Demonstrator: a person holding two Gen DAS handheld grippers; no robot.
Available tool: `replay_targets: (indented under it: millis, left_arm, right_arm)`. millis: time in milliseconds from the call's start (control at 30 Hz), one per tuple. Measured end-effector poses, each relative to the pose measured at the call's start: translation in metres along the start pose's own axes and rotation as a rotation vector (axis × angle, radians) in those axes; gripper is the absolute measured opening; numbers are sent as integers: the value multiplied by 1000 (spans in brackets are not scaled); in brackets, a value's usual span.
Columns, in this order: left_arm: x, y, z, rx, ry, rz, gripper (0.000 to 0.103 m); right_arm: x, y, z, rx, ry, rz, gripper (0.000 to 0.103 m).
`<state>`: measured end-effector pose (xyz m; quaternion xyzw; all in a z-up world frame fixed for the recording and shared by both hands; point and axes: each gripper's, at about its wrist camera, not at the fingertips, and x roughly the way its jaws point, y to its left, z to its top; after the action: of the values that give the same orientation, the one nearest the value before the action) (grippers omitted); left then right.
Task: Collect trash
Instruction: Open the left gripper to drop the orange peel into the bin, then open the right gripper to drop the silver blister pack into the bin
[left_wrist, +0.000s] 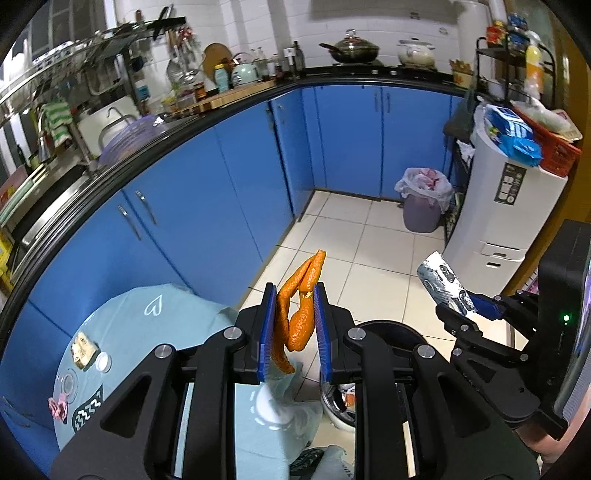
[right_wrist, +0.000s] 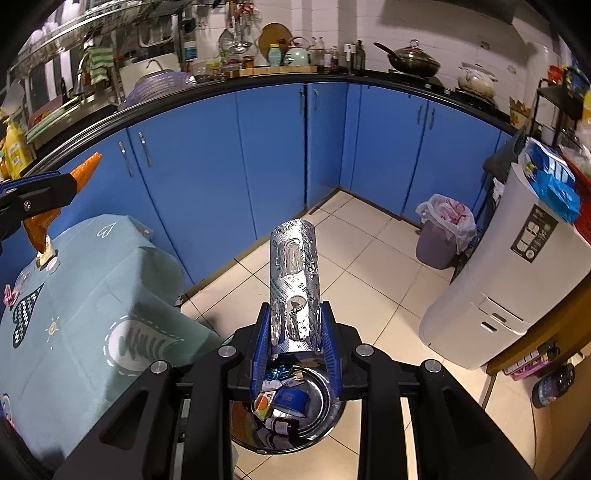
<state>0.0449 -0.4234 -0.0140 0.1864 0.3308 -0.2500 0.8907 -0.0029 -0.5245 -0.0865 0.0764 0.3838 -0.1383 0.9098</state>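
Observation:
My left gripper (left_wrist: 295, 288) is shut on a curled strip of orange peel (left_wrist: 310, 269), which sticks up past the blue pads and hangs down between them. In the right wrist view, my right gripper (right_wrist: 295, 305) is shut on a silver blister pack (right_wrist: 293, 273) bent into a curve and standing upright. Right beneath it is an open metal-lined trash bin (right_wrist: 321, 398) with wrappers and a small bottle inside. The left wrist view shows the right gripper (left_wrist: 476, 306) with the blister pack (left_wrist: 441, 280) to my right, and the bin's dark rim (left_wrist: 388, 326) below. The left gripper (right_wrist: 55, 184) and peel (right_wrist: 86, 168) hover over the table.
A table with a teal cloth (left_wrist: 147, 325) carries a gold packet (left_wrist: 84, 350), a white cap (left_wrist: 102, 361) and a pink scrap (left_wrist: 57, 406). Blue cabinets (left_wrist: 192, 206) curve round the tiled floor. A lilac waste basket with a white liner (left_wrist: 423, 201) stands beside a white appliance (left_wrist: 495, 221).

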Motion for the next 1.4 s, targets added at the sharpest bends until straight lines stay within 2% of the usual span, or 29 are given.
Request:
replay_targets:
  millis: [433,500,533,567,600,633,833,1200,1233,1300,1333,1400]
  left_arm:
    - [8,-38,16,47,5,-41,25]
    - [10,-39,17,40,15,-48,52]
    - [10,-38,18,28,13,-51,91]
    - [8,-36,18,13,-9,-45,99]
    - [3,-34,18,4,-45,-31,99]
    - [2,-35,19,13,-48,-26,99]
    - [10,-32,19,5,-18,-4,99]
    - [8,-18,19,-27,-16,1,99]
    - [7,-16,19,-31,-16,0,100]
    - [7,-13,19,-37,-15,1,99]
    - [6,-11,19,-40,-15,1,99]
    - [5,-7,19,-49,-15,-4,99]
  right_arm:
    - [-1,-36,-9,60,3,-20,26]
    - [-1,-38,-9,64,4,-23,26]
    - [-1,-39,-10,66,4,-24,26]
    - [-1,-40,-10,67,4,-25,26]
    - [-1,-41,-10,68,5,-24,26]
    - [0,-41,-11,68,6,-23,26]
    - [5,-35,-11,58,16,-5,26]
    - [5,-21,-5,29,21,33,27]
    - [4,-21,-5,34,17,42,33]
    - [3,-19,-3,42,15,56,35]
    - [3,-18,-3,45,11,53,41]
    - [1,-16,-1,47,2,34,62]
